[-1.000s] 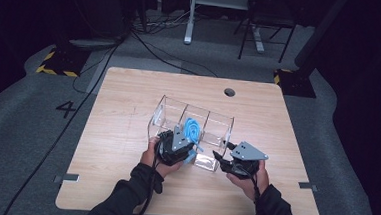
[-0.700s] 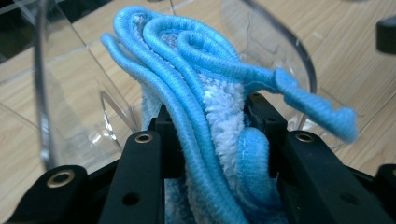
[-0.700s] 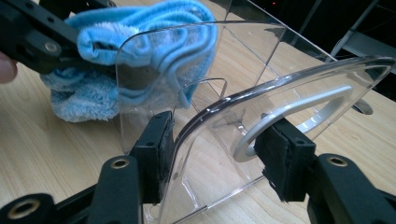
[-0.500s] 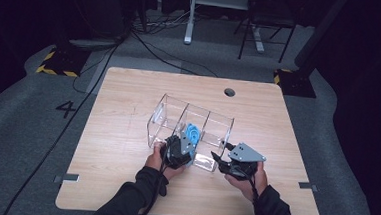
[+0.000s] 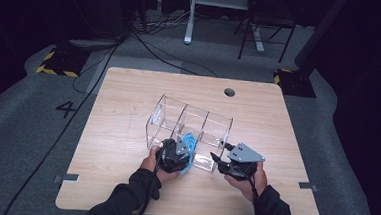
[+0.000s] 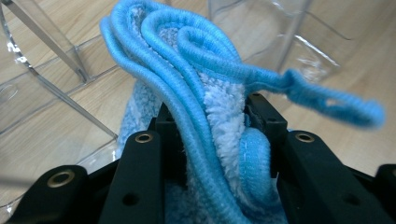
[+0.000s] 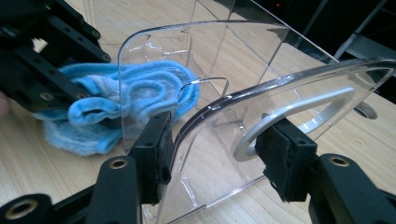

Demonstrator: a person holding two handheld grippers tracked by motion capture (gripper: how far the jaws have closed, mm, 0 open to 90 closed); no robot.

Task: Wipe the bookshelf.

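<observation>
— Inspector: State of the left gripper (image 5: 178, 154)?

— Assistant: Its jaws are clamped on a bunched blue cloth (image 6: 205, 88), loops of piped edging spilling past the tips. In the high view the bundle sits at the near wall of the clear divided box (image 5: 168, 108), about its middle compartment; whether it has passed the rim is hard to tell.

— Inspector: And the right gripper (image 7: 217, 144)?

— Assistant: It straddles the box's curved end wall, with both pads apparently pressed against the plastic, steadying it on the wooden table (image 5: 129, 93).

— Inspector: Distance between the two?

— Assistant: Near, the cloth lying just beyond the clear wall.
</observation>
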